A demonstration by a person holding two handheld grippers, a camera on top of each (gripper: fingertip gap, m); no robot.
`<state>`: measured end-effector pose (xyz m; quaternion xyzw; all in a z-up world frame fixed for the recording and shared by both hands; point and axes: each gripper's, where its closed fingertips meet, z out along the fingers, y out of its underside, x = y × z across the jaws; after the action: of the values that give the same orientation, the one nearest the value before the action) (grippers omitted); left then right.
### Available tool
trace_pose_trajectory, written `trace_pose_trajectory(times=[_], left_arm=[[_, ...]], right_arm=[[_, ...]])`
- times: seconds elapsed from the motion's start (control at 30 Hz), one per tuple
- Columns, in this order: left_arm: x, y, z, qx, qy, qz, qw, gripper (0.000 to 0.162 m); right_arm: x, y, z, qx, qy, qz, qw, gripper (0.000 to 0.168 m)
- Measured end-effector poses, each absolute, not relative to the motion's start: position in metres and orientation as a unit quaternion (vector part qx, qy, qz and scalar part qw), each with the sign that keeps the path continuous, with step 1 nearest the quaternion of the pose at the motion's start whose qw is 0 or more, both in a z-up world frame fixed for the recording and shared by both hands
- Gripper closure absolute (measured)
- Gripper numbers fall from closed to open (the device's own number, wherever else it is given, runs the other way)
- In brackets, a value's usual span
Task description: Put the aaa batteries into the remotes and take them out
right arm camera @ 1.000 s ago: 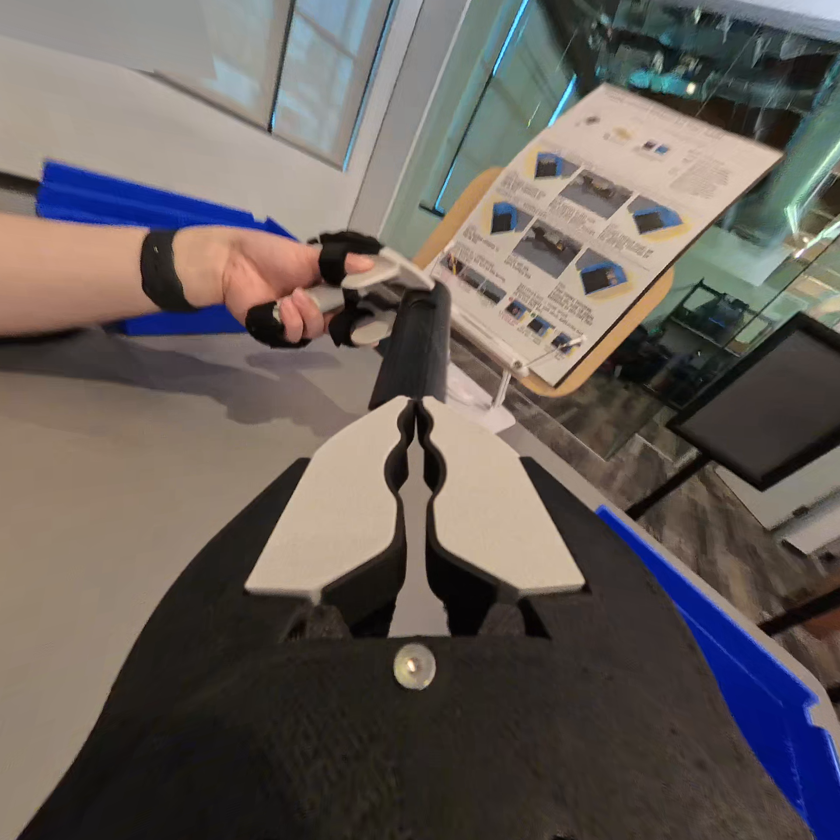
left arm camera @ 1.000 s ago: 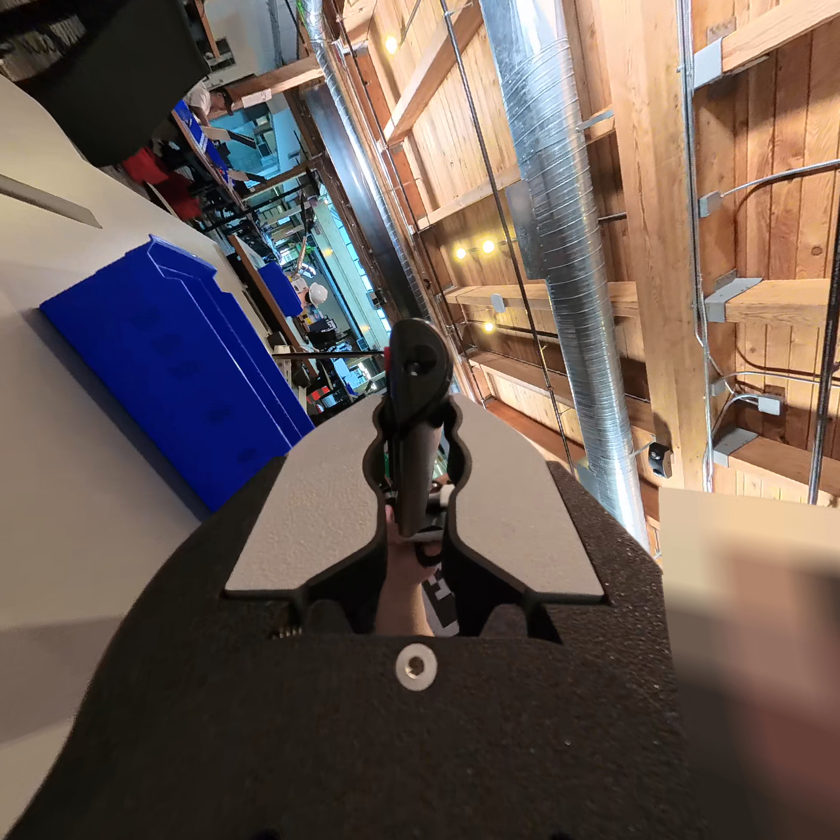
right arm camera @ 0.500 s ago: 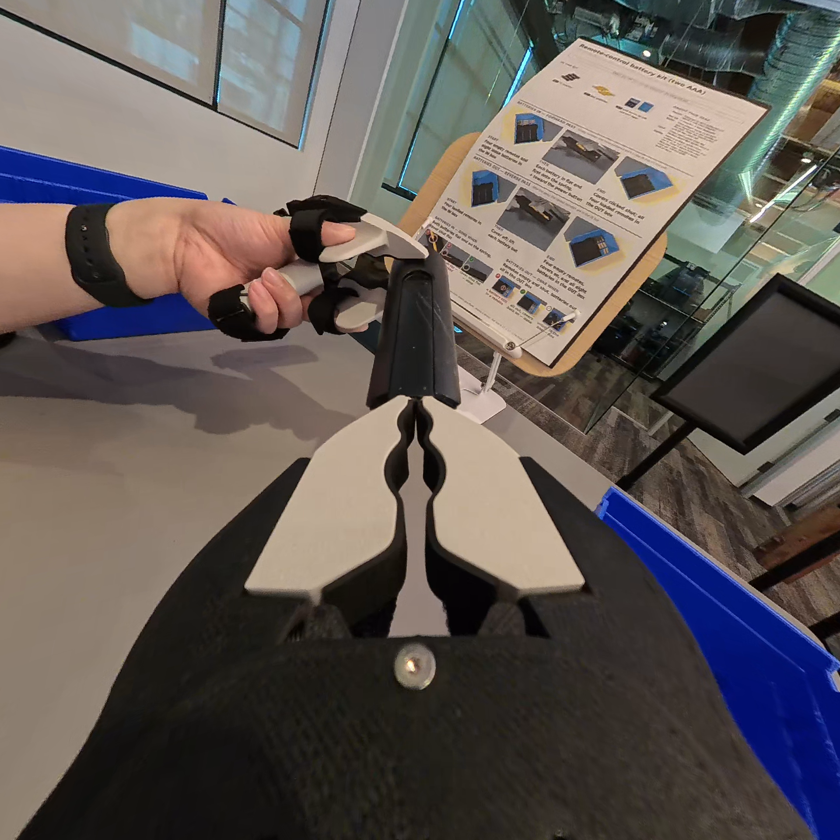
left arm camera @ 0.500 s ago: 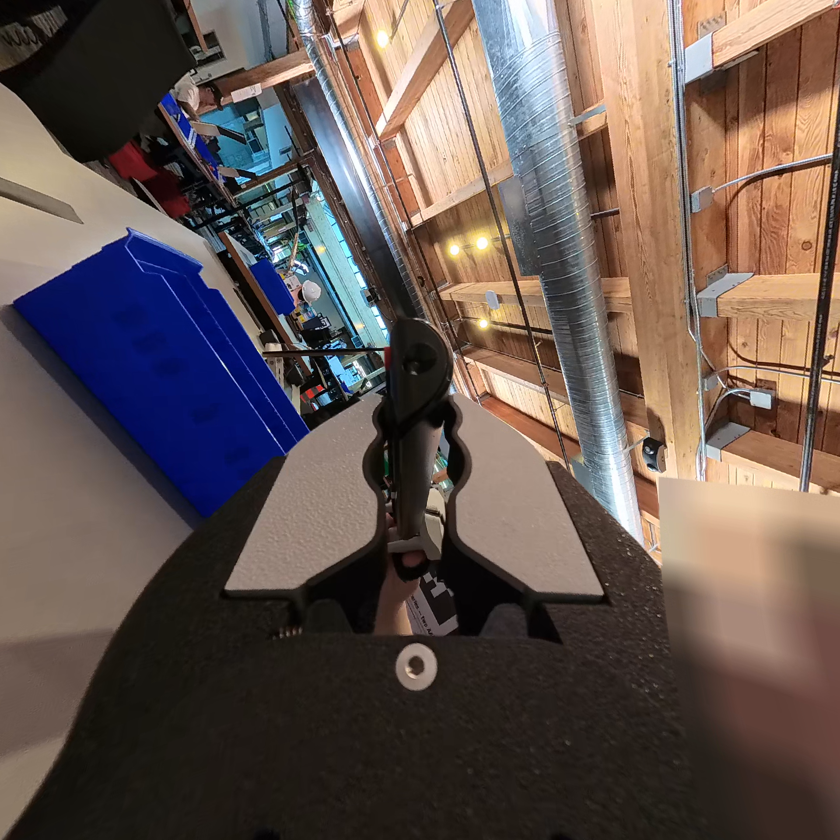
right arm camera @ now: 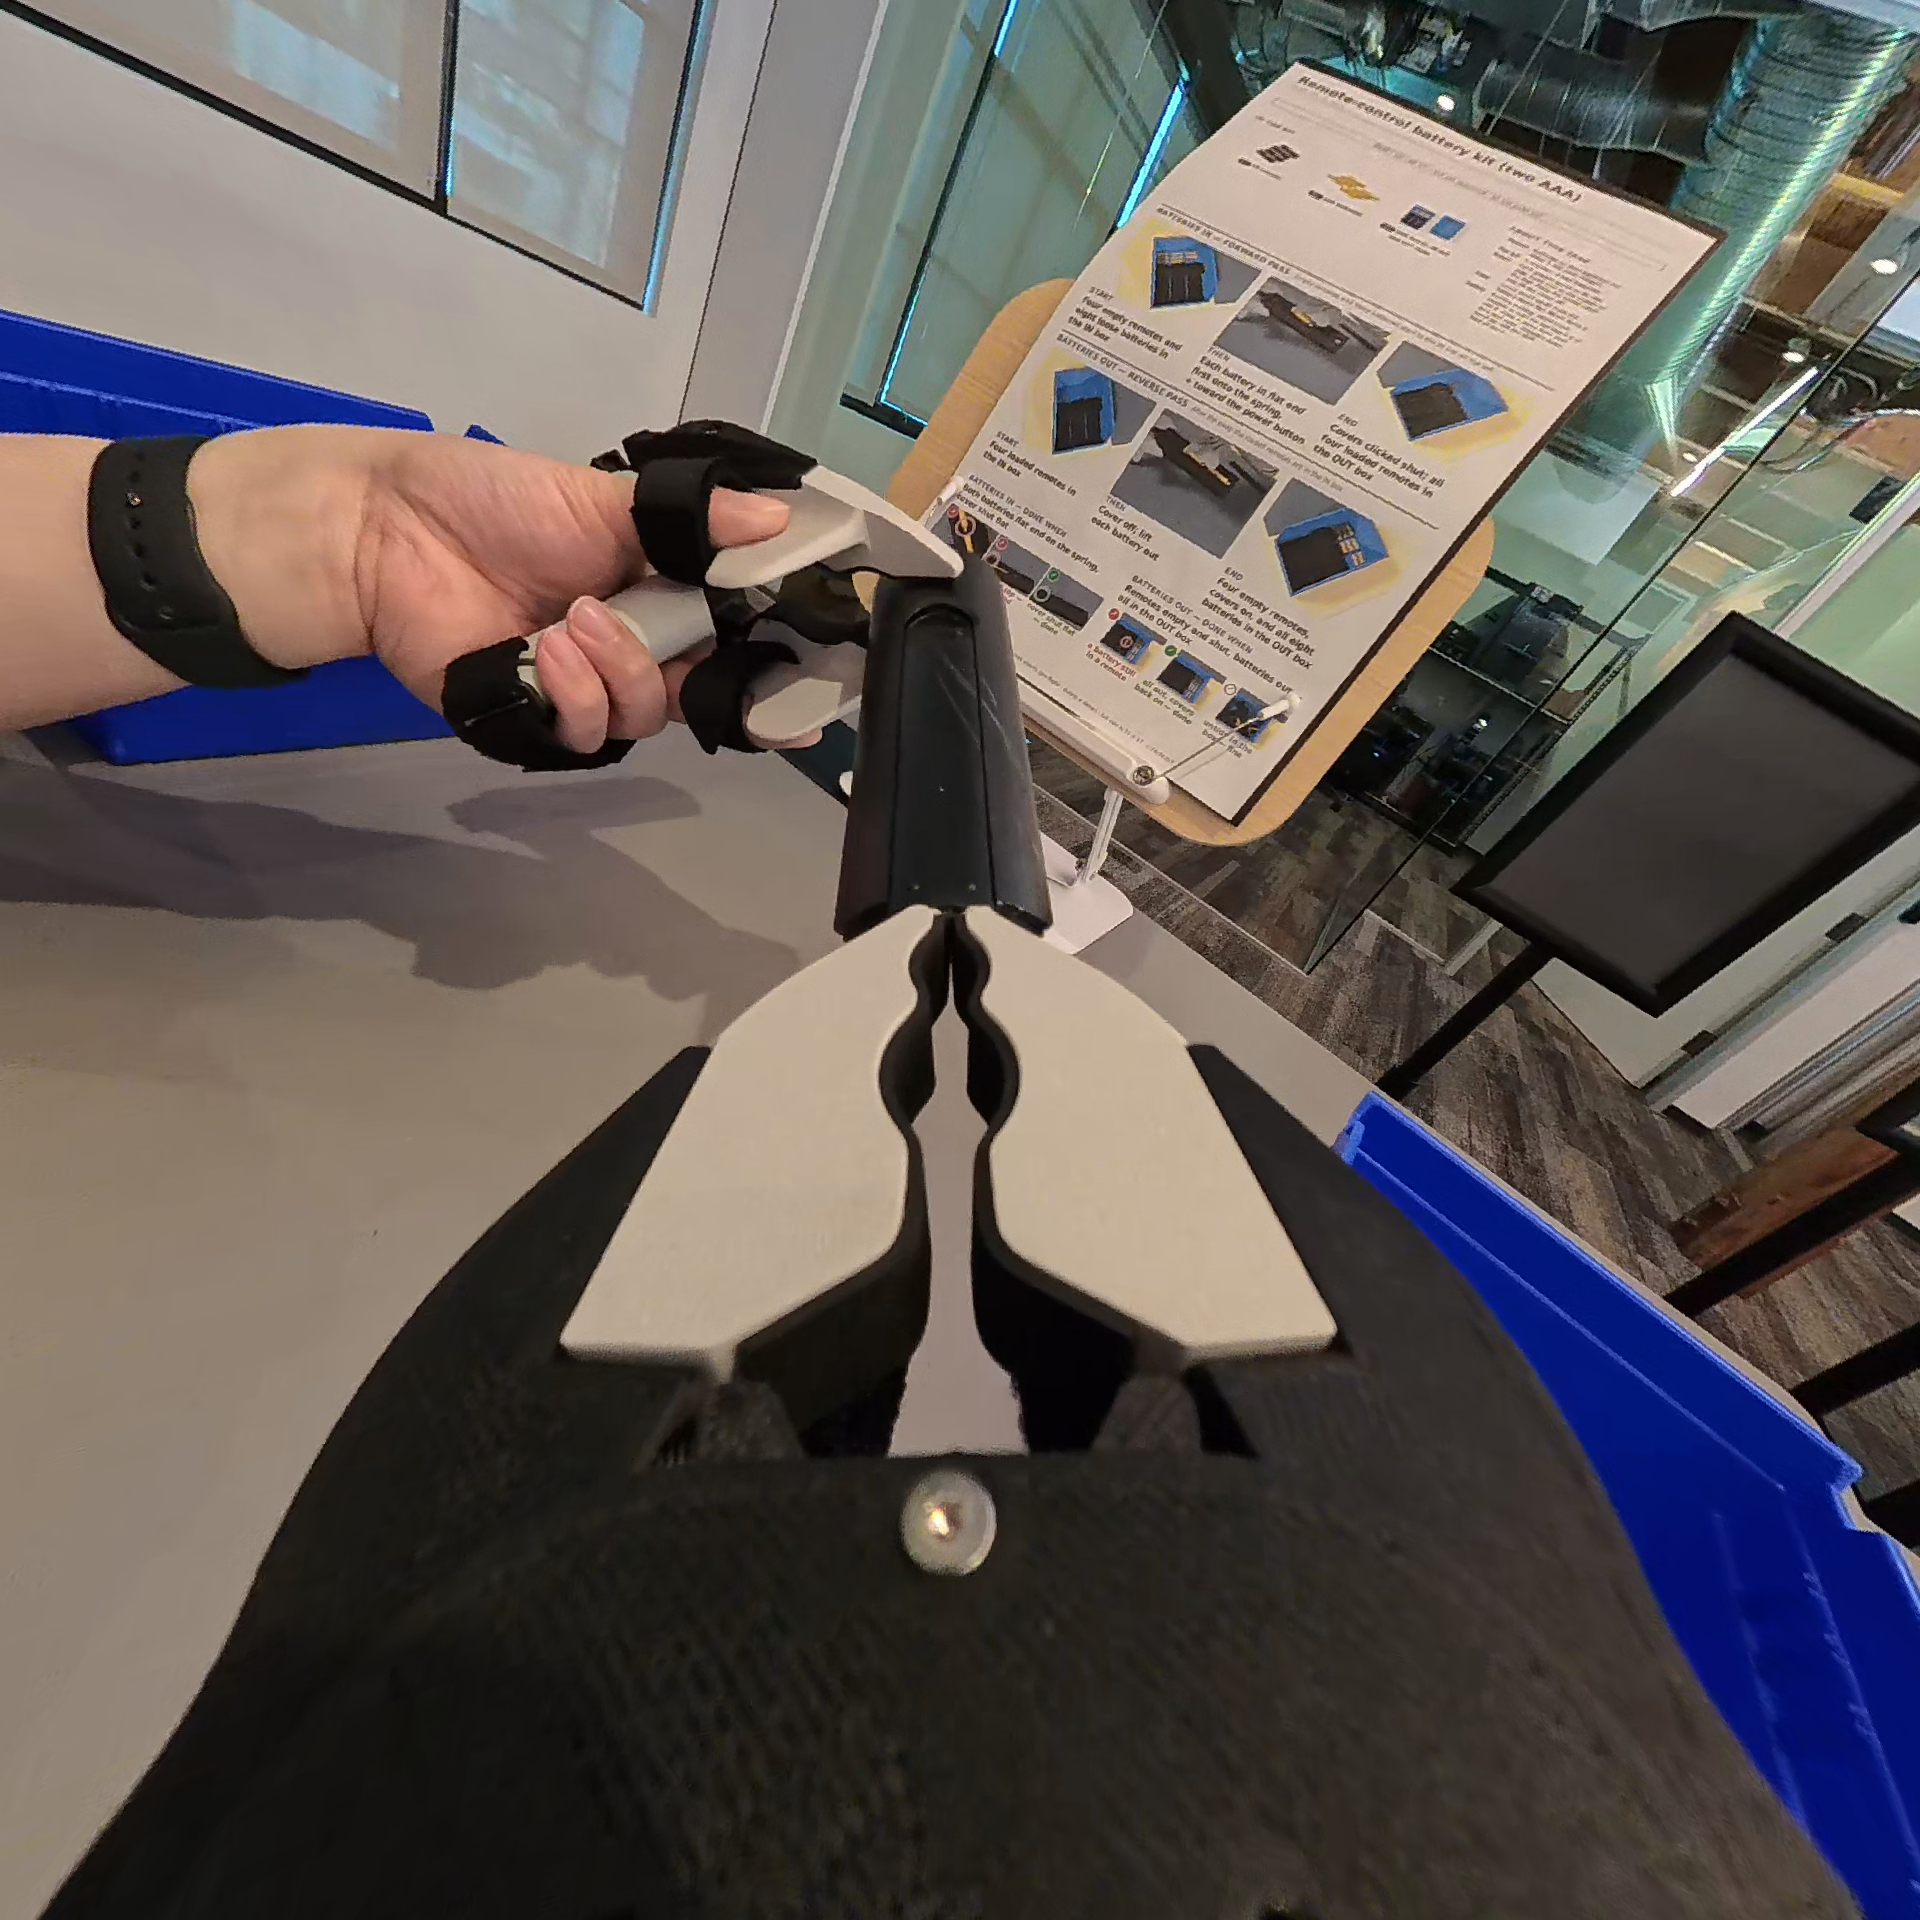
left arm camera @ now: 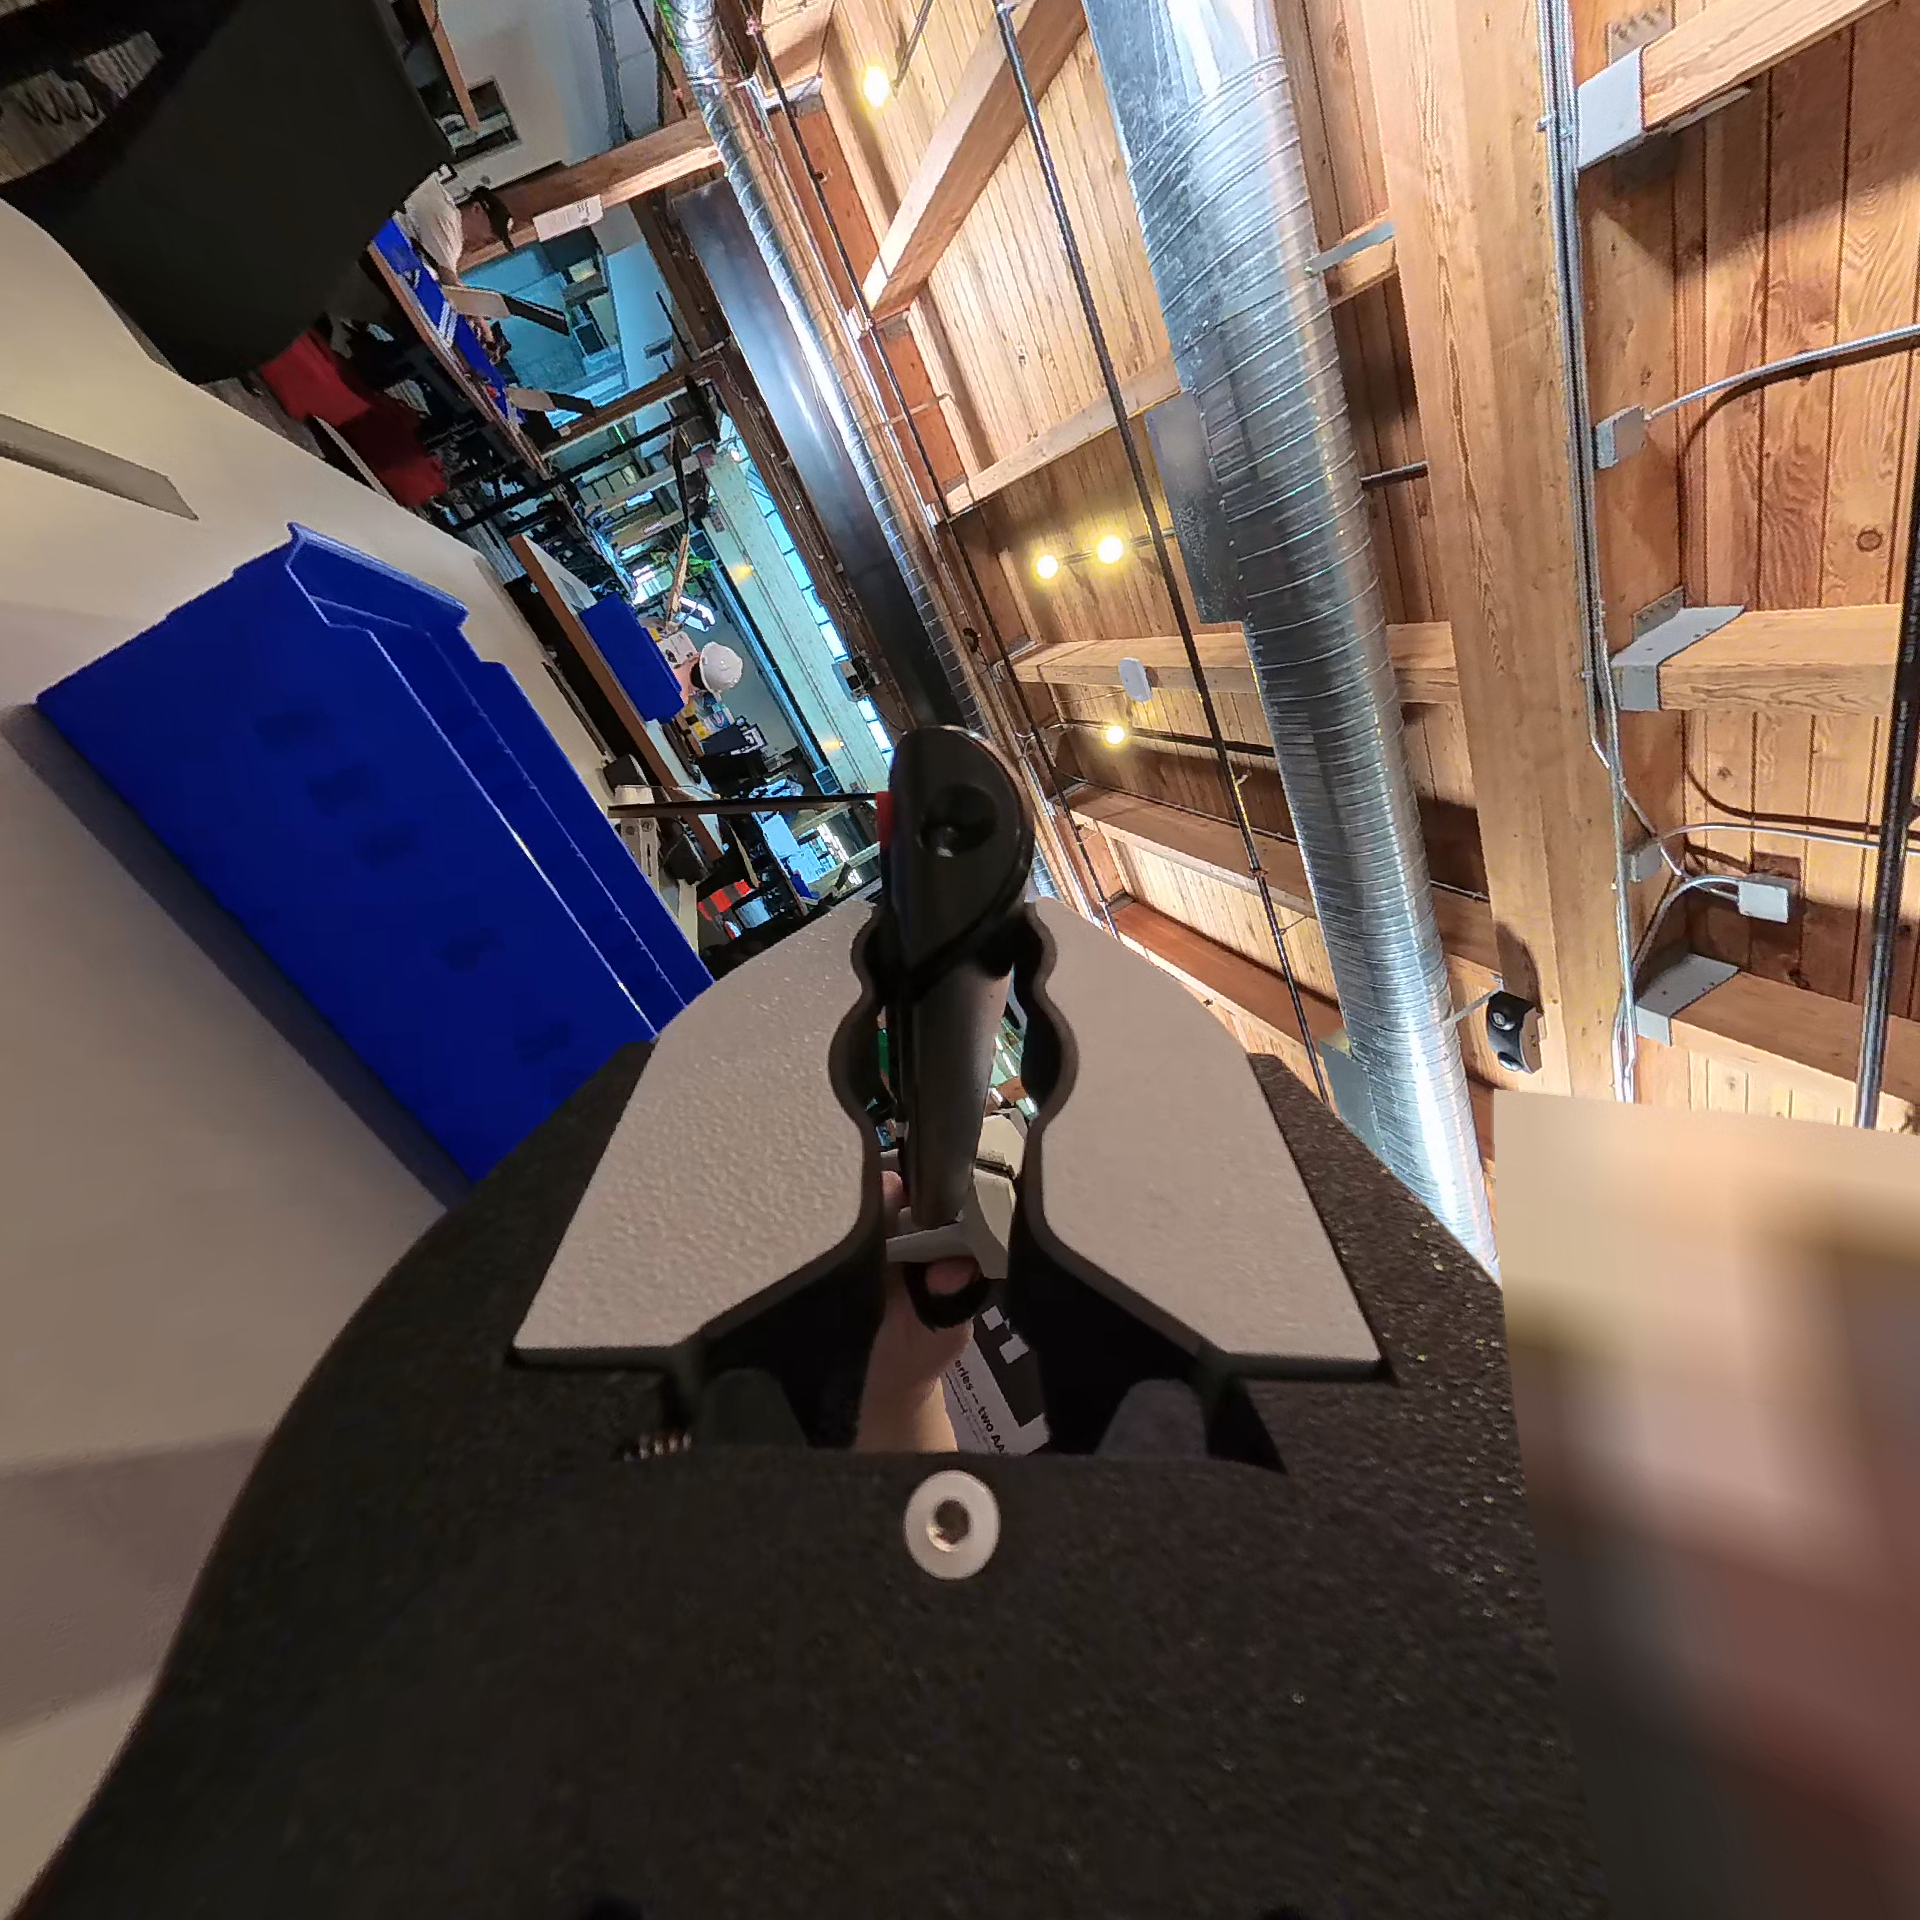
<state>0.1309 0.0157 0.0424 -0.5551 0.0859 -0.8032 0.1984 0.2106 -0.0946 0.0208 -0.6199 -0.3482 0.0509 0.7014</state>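
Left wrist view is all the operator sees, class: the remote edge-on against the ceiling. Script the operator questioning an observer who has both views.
Operator: Which face of the remote is turned towards the right camera?
Observer: The remote shows it its long back panel.
Operator: Where is the right gripper?
Observer: The right gripper has its jaws shut, tips against the remote's near end; whether they pinch anything cannot be told.
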Motion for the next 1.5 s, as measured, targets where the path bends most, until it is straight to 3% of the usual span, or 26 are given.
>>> trace_pose_trajectory(times=[0.87, 0.93, 1.0, 1.1, 1.2, 1.43, 1.5], left_arm=[[0.118, 0.029, 0.049, -0.537, 0.081, -0.801, 0.251, 0.139], [0.119, 0.038, 0.036, -0.574, 0.081, -0.763, 0.284, 0.14], [0.123, 0.039, 0.027, -0.594, 0.079, -0.746, 0.29, 0.14], [0.137, 0.028, 0.021, -0.596, 0.095, -0.753, 0.264, 0.14], [0.151, 0.013, 0.017, -0.606, 0.127, -0.743, 0.254, 0.139], [0.166, 0.001, 0.008, -0.63, 0.158, -0.711, 0.269, 0.139], [0.169, -0.001, 0.005, -0.637, 0.175, -0.697, 0.279, 0.139]], right_arm=[[0.215, -0.087, 0.024, -0.645, -0.322, 0.034, 0.692, 0.167], [0.211, -0.09, 0.039, -0.63, -0.315, -0.002, 0.71, 0.145], [0.196, -0.086, 0.038, -0.631, -0.343, -0.059, 0.693, 0.14], [0.176, -0.06, 0.009, -0.661, -0.395, -0.137, 0.623, 0.119], [0.17, -0.034, -0.022, -0.721, -0.395, -0.119, 0.556, 0.102], [0.181, -0.01, -0.057, -0.821, -0.323, -0.065, 0.467, 0.098], [0.183, -0.01, -0.061, -0.833, -0.304, -0.04, 0.46, 0.108]])
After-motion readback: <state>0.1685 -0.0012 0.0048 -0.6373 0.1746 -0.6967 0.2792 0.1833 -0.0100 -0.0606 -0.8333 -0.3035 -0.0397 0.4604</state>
